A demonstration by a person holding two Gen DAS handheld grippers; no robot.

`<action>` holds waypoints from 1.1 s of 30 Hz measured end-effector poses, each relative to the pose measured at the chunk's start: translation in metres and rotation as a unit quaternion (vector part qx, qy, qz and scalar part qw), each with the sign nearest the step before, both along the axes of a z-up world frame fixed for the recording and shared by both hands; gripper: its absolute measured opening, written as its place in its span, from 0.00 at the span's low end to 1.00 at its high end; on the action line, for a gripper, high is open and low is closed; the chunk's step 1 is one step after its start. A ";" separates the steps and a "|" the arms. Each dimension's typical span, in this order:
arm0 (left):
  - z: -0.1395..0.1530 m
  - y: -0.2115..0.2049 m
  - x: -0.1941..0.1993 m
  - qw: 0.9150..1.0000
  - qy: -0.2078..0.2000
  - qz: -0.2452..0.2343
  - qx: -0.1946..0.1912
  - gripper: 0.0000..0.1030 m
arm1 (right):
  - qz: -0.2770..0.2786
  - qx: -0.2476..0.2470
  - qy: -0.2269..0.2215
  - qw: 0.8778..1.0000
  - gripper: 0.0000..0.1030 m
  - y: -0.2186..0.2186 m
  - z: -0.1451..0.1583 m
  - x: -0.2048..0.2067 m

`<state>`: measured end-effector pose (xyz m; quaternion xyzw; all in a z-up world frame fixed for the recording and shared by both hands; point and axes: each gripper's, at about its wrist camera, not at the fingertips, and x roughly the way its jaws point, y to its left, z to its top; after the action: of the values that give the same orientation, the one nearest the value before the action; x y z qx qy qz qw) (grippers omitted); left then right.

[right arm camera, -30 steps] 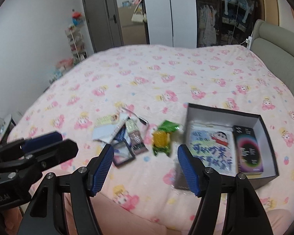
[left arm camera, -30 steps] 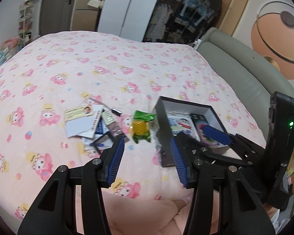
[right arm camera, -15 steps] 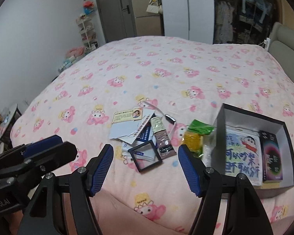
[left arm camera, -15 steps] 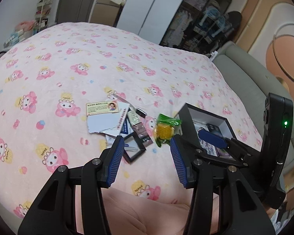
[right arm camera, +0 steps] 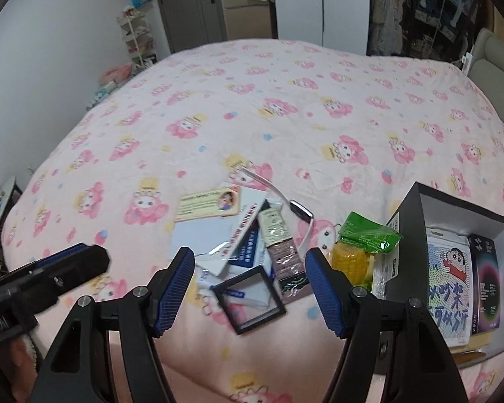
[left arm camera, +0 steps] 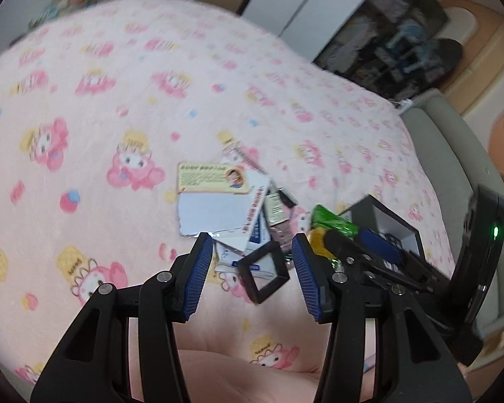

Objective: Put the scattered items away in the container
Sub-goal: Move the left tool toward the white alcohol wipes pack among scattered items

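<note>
A pile of cards and papers (right arm camera: 215, 235) lies on the pink bedspread, with a yellow cartoon card (right arm camera: 206, 203) on top and a small black square frame (right arm camera: 252, 294) at its near edge. A green and yellow corn packet (right arm camera: 356, 252) lies just left of the open black box (right arm camera: 410, 221). The box holds a cartoon pouch (right arm camera: 450, 288) and a dark carton (right arm camera: 487, 288). My right gripper (right arm camera: 250, 288) hangs open above the frame. My left gripper (left arm camera: 252, 268) is open over the same frame (left arm camera: 263, 275) and pile (left arm camera: 218, 215). Neither one grips anything.
A white strap with a dark end (right arm camera: 285, 201) curves behind the pile. The grey padded headboard (left arm camera: 453, 154) runs along the right of the bed. A shelf rack (right arm camera: 137, 37), a door and wardrobes stand beyond the far edge. The right gripper (left arm camera: 363, 245) crosses in front of the box (left arm camera: 389, 221).
Both grippers have come down and moved left, from near the box to over the pile. The cards and the black frame now look larger and sit between the fingers of each.
</note>
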<state>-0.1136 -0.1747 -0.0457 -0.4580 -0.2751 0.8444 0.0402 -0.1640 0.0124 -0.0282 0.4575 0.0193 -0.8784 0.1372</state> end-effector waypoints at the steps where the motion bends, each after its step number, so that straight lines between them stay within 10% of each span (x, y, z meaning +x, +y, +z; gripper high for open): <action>1: -0.008 -0.004 -0.007 1.000 -0.011 0.008 0.011 0.48 | -0.003 0.003 -0.006 1.000 0.64 0.002 -0.006 -0.006; 15: -0.118 0.022 -0.054 0.980 -0.177 0.047 0.075 0.36 | 0.001 0.021 -0.103 0.994 0.64 0.006 -0.096 -0.047; 26: -0.143 0.041 -0.070 0.974 -0.218 0.033 0.049 0.37 | -0.001 0.018 -0.118 0.993 0.64 0.015 -0.109 -0.025; 33: -0.126 0.049 -0.061 0.982 -0.176 0.010 0.068 0.14 | 0.034 0.014 -0.124 0.992 0.64 0.009 -0.110 -0.002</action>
<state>-0.1750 -0.1260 -0.1717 -0.5929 -0.3392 0.7302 0.0136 -0.1664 0.0211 -0.1380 0.5636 0.0301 -0.8095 0.1621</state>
